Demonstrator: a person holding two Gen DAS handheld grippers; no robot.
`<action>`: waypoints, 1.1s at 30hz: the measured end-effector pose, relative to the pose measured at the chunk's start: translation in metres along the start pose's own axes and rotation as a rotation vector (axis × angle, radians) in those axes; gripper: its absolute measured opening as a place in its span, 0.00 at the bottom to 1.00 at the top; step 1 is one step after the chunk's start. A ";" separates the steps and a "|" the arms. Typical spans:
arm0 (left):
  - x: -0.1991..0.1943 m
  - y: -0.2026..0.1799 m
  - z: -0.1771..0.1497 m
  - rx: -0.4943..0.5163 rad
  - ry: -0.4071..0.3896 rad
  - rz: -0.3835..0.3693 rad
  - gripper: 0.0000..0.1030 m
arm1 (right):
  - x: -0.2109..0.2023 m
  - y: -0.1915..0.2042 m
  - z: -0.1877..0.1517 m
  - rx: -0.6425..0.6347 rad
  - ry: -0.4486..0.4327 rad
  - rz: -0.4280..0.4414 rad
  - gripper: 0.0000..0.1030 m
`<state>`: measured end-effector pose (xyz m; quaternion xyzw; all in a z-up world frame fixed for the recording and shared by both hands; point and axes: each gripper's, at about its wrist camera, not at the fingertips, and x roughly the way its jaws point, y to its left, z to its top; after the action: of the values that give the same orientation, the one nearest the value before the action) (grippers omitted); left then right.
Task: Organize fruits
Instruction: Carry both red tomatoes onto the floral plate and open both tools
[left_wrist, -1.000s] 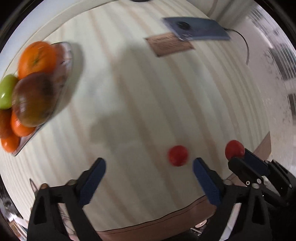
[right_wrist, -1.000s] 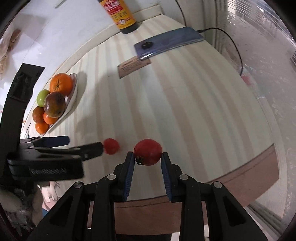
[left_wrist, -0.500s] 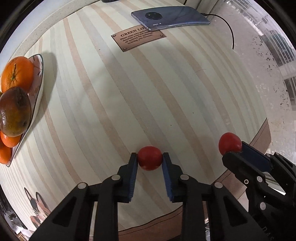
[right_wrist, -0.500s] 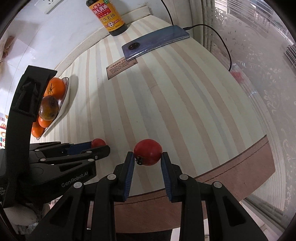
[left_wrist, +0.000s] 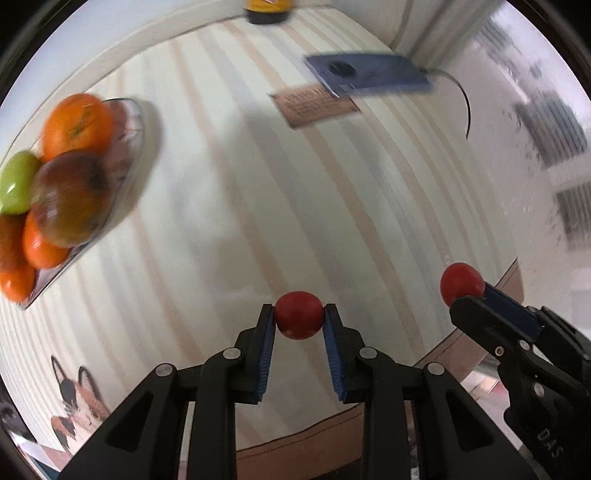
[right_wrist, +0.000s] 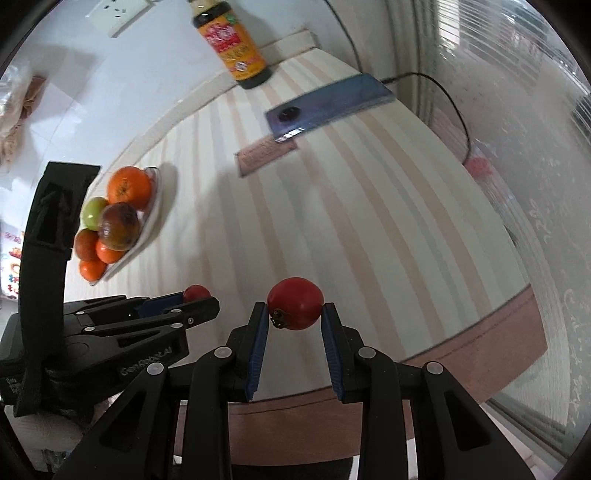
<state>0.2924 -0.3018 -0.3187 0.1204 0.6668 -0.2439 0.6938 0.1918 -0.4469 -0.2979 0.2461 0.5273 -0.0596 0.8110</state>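
My left gripper is shut on a small red tomato, lifted off the striped table. In the right wrist view my right gripper is shut on a second, larger red tomato with its stem end facing down-left. Each gripper shows in the other's view: the right one at the lower right with its tomato, the left one at the lower left with its tomato. A glass plate at the far left holds oranges, a green fruit and a dark mottled fruit.
A blue phone with a black cable lies at the back right, a brown card beside it. A sauce bottle stands against the back wall. The table's brown front edge runs below both grippers. A patterned window pane is on the right.
My left gripper went from open beside the small tomato to shut on it, then rose with it. The right gripper has kept its tomato and lifted a little.
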 end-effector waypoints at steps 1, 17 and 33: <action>-0.008 0.008 -0.002 -0.020 -0.012 -0.009 0.23 | -0.001 0.007 0.002 -0.014 -0.002 0.010 0.31; -0.143 0.190 -0.037 -0.438 -0.232 -0.056 0.23 | 0.022 0.182 0.034 -0.264 0.052 0.302 0.31; -0.094 0.336 -0.019 -0.616 -0.136 -0.134 0.23 | 0.139 0.281 0.010 -0.201 0.098 0.309 0.31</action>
<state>0.4441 0.0111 -0.2812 -0.1560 0.6677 -0.0834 0.7231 0.3608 -0.1833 -0.3235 0.2444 0.5254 0.1309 0.8044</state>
